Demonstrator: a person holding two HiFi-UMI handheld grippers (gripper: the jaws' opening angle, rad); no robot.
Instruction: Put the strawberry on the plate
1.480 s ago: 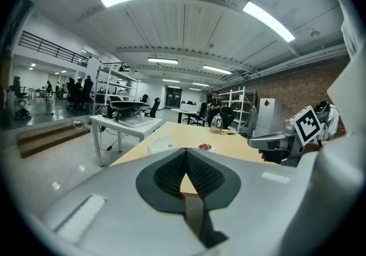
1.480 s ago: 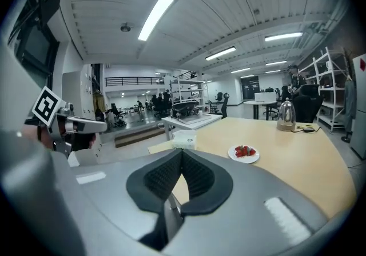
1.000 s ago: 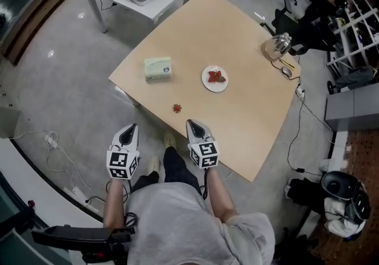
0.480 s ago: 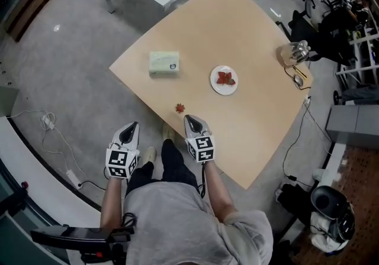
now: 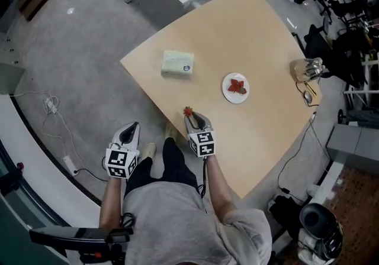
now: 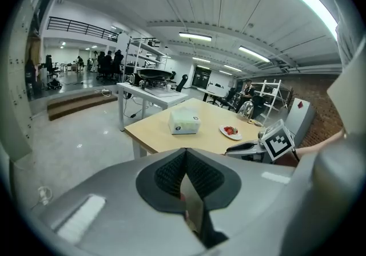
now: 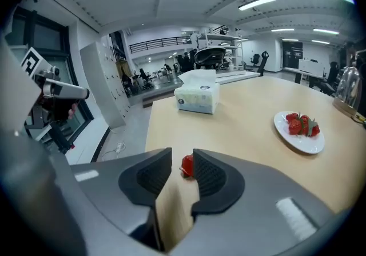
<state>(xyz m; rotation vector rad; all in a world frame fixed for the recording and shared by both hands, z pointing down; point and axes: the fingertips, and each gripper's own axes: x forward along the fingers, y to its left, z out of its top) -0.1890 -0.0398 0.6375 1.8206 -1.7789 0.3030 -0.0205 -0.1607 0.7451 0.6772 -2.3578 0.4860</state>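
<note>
Jaws of right gripper (image 7: 182,155) just opening | strawberry (image 7: 187,166) between their tips

L gripper (image 5: 131,129) closed — R gripper (image 5: 194,118) parting

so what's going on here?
A person holds a tool in each hand. The right tool is at the near edge of the table. Its jaws have just been opening, and the loose strawberry sits between their tips, not gripped yet. The plate, with strawberries already on it, lies farther across the table. The left tool is shut and empty, off the table.
</note>
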